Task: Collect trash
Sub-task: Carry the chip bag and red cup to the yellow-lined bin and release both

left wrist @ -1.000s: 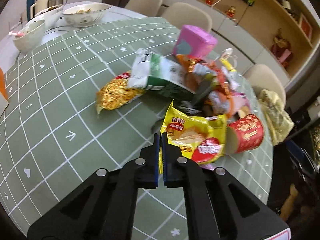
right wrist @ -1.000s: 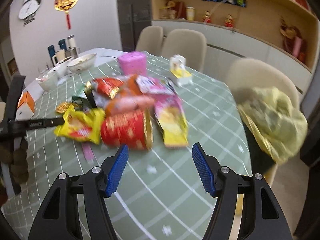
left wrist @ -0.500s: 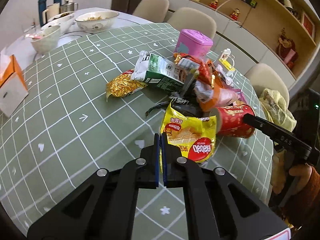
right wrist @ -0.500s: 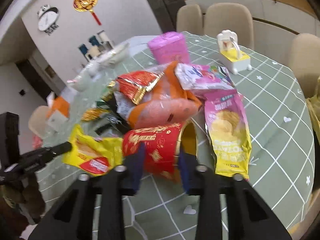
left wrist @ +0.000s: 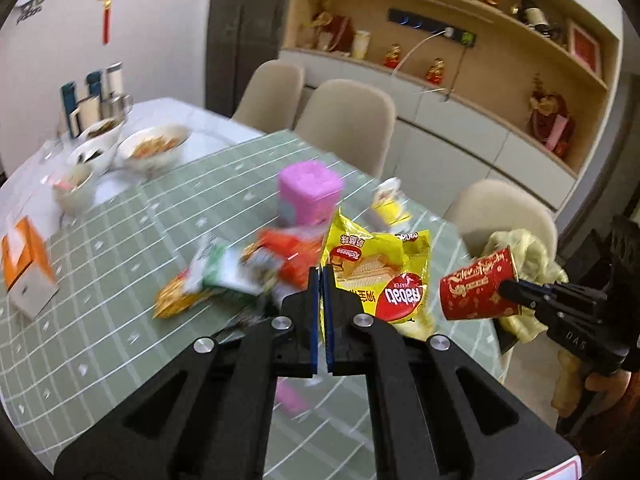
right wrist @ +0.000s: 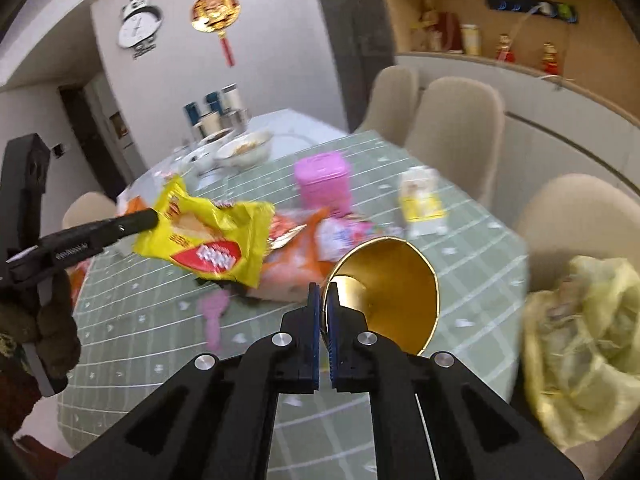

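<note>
My left gripper (left wrist: 321,280) is shut on the edge of a yellow wafer wrapper (left wrist: 376,272) and holds it above the table; the wrapper also shows in the right wrist view (right wrist: 208,240). My right gripper (right wrist: 323,300) is shut on the rim of a red paper cup with a gold inside (right wrist: 396,280), lifted off the table; it shows in the left wrist view too (left wrist: 476,292). A pile of wrappers (left wrist: 256,268) stays on the green checked tablecloth (left wrist: 120,320). A yellow trash bag (right wrist: 580,352) hangs at the table's right edge.
A pink tin (left wrist: 308,192), a small yellow-white bottle (right wrist: 420,200) and a pink spoon-like piece (right wrist: 214,316) are on the table. Bowls (left wrist: 154,150) and flasks stand at the far end, an orange box (left wrist: 24,264) at left. Beige chairs (left wrist: 348,124) ring the table.
Both grippers have lifted: the left raised the yellow wrapper off the table, the right closed on the red cup's rim and picked it up toward the right.
</note>
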`<state>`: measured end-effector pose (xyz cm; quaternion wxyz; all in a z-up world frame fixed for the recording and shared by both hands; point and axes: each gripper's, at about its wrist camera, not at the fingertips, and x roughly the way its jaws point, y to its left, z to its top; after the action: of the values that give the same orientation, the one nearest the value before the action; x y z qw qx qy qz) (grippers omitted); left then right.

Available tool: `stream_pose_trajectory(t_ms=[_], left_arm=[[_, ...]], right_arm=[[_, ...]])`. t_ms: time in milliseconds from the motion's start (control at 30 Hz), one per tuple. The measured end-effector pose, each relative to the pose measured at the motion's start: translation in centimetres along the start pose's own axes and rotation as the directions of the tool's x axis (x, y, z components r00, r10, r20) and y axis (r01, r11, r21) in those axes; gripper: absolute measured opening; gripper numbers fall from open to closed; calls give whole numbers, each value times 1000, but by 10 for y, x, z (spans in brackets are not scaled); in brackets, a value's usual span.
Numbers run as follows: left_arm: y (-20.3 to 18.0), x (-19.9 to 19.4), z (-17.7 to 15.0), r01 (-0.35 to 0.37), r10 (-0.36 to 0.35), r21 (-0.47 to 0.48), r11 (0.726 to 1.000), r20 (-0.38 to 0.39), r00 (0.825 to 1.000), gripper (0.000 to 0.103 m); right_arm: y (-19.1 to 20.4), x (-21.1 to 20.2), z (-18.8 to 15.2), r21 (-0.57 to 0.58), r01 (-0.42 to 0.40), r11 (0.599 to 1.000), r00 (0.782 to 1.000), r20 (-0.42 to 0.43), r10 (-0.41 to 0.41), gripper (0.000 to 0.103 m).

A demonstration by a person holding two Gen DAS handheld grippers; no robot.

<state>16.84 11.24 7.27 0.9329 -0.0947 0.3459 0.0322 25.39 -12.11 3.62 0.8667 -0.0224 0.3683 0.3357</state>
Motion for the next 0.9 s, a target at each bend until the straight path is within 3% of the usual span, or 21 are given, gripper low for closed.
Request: stream_pose_trajectory(t_ms=[267,500,733,900], left_arm=[[-85,33,24,111,-114,98,989,21,993,2],[-175,63,35,196,-201,186,963,8,980,2],[-267,116,38,286,-282,252,925,-51,958,2],[-319,158,34,314,-296,269,910,-105,949,2]], right_arm=[[-63,-53,-15,56,152,987,988,31,-154,6],[-130,-102,-40,138,285,949,954,53,-294,6],[-202,-133,-56,218,379,899,916,49,-398,6],[-247,-143,-59,237,416,878,898,41,-437,6]])
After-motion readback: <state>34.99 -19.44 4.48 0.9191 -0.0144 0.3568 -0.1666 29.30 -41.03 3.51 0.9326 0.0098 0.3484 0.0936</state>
